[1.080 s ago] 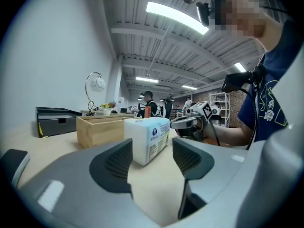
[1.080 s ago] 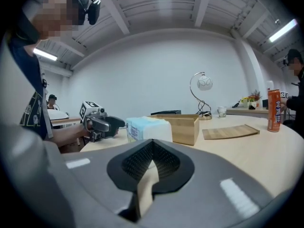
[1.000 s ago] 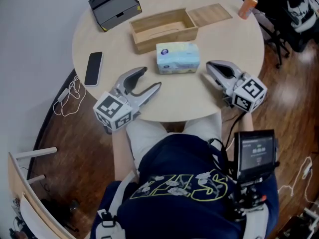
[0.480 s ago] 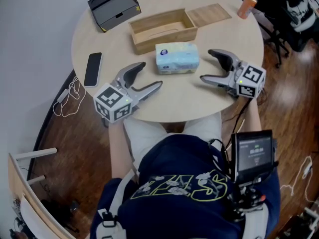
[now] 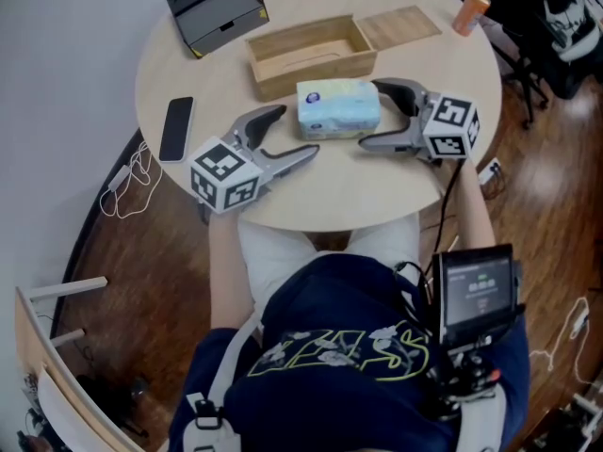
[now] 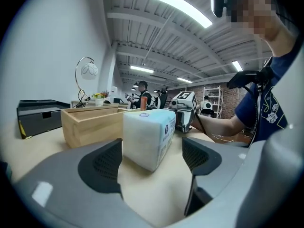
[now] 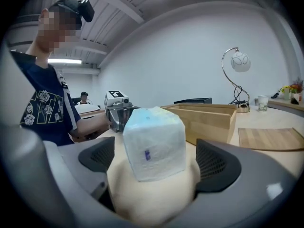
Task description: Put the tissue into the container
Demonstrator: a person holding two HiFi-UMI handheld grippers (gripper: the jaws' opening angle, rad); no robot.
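Note:
A light-blue tissue pack (image 5: 338, 108) lies on the round table (image 5: 377, 191), just in front of the open wooden container (image 5: 311, 55). My right gripper (image 5: 369, 114) is at the pack's right end, jaws opening and straddling that end without touching it. In the right gripper view the pack (image 7: 154, 141) stands between the pads, with a gap on both sides. My left gripper (image 5: 294, 132) points at the pack's left end, jaws also opening, nothing between them. In the left gripper view the pack (image 6: 148, 137) sits just beyond the fingertips, with the container (image 6: 90, 123) behind it.
The container's wooden lid (image 5: 402, 26) lies flat to its right. A black box (image 5: 217, 9) stands at the back left, a dark phone (image 5: 176, 129) at the left edge, an orange can (image 5: 468, 11) at the far right rim. A desk lamp (image 7: 235, 75) stands beyond the container.
Both grippers moved in toward the tissue pack from the table's front edge. The right jaws went from shut to wide open around the pack's end; the left jaws spread wider.

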